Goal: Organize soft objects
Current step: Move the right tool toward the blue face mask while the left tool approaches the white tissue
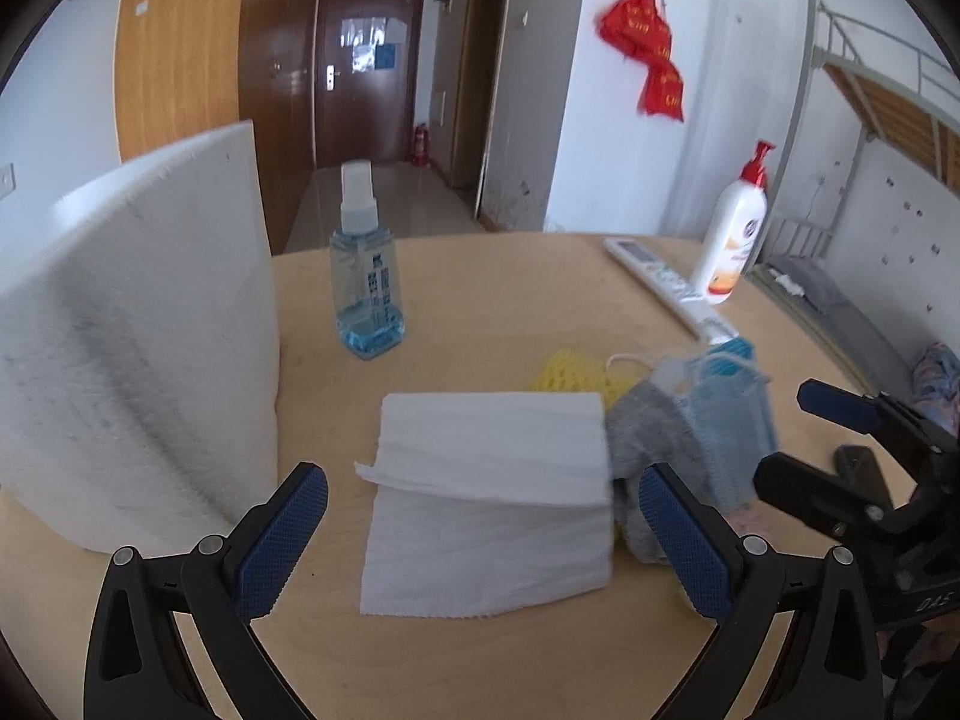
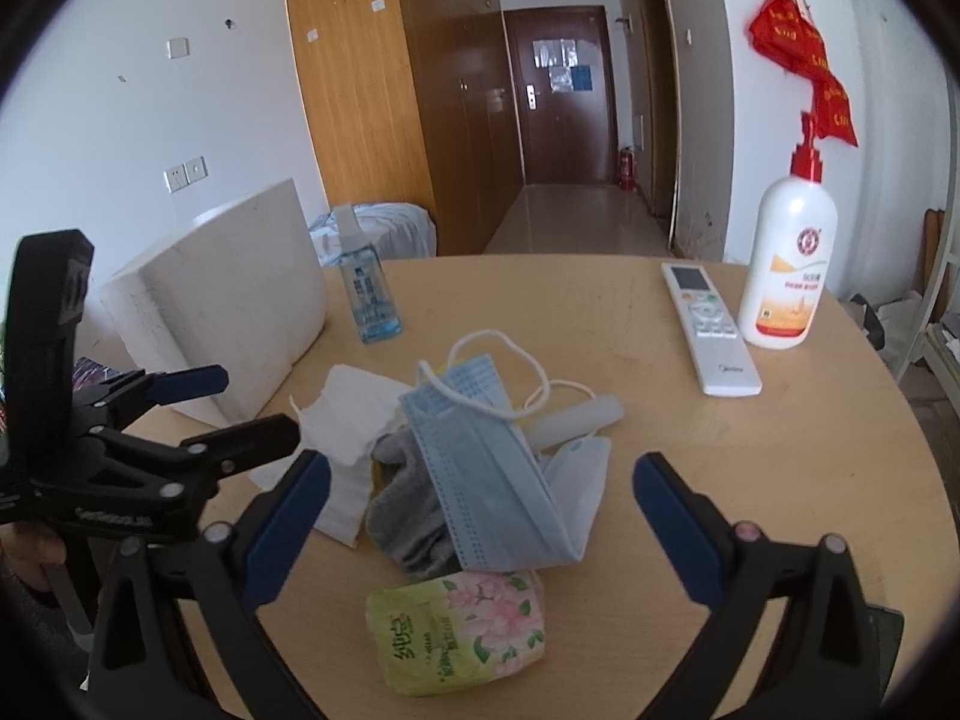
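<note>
A folded white paper towel (image 1: 489,498) lies on the round wooden table (image 1: 480,276), between the open fingers of my left gripper (image 1: 483,516). To its right is a heap: a grey sock (image 1: 648,438), a blue face mask (image 1: 729,414) and a yellow net (image 1: 570,372). In the right wrist view my right gripper (image 2: 483,510) is open over the mask (image 2: 492,468) and sock (image 2: 408,516), with a tissue pack (image 2: 459,630) lying below it. The paper towel (image 2: 348,426) lies to the left. Both grippers are empty.
A white foam block (image 1: 138,354) stands at the left. A blue spray bottle (image 1: 366,276), a white remote (image 2: 711,330) and a lotion pump bottle (image 2: 783,252) stand further back. A small white tube (image 2: 576,417) lies by the mask. My right gripper shows in the left wrist view (image 1: 798,438).
</note>
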`<action>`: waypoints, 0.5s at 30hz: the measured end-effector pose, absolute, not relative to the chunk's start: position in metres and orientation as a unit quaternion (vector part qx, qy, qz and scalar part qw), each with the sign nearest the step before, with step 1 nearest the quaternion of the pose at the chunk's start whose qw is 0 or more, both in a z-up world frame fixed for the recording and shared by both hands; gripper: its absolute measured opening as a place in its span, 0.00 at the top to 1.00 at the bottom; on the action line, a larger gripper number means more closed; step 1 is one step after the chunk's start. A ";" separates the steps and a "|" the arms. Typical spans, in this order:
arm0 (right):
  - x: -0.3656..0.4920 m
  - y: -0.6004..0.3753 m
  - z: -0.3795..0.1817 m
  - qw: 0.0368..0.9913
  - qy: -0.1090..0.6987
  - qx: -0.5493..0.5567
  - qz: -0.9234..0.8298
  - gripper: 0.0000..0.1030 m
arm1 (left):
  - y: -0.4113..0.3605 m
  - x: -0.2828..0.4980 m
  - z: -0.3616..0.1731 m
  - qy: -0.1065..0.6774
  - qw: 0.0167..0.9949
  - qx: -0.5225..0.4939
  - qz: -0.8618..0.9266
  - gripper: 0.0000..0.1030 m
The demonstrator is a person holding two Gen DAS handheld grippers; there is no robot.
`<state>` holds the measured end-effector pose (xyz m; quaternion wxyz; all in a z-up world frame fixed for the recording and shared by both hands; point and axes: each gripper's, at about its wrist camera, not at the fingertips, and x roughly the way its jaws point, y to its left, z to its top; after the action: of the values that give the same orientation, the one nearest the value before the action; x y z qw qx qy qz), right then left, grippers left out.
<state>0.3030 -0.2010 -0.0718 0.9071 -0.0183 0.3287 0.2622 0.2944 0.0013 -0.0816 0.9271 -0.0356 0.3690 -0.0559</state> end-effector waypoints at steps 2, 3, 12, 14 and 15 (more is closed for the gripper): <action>0.308 -0.201 -0.075 0.902 0.339 -0.015 0.267 0.21 | 0.002 0.298 -0.085 0.378 0.923 -0.040 -0.060 0.00; 0.310 -0.201 -0.077 0.900 0.344 -0.013 0.269 0.21 | 0.002 0.301 -0.087 0.381 0.921 -0.044 -0.065 0.00; 0.314 -0.202 -0.082 0.892 0.352 -0.004 0.283 0.31 | 0.001 0.312 -0.099 0.392 0.915 -0.047 -0.082 0.00; 0.315 -0.204 -0.083 0.890 0.353 0.002 0.289 0.33 | 0.001 0.315 -0.103 0.400 0.911 -0.052 -0.083 0.00; 0.315 -0.204 -0.083 0.889 0.354 0.002 0.289 0.33 | 0.002 0.317 -0.106 0.404 0.909 -0.053 -0.084 0.00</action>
<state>0.3149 -0.2038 -0.0833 0.8894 0.0024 0.3538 0.2894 0.3172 0.0015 -0.1055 0.9094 -0.0528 0.4038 -0.0842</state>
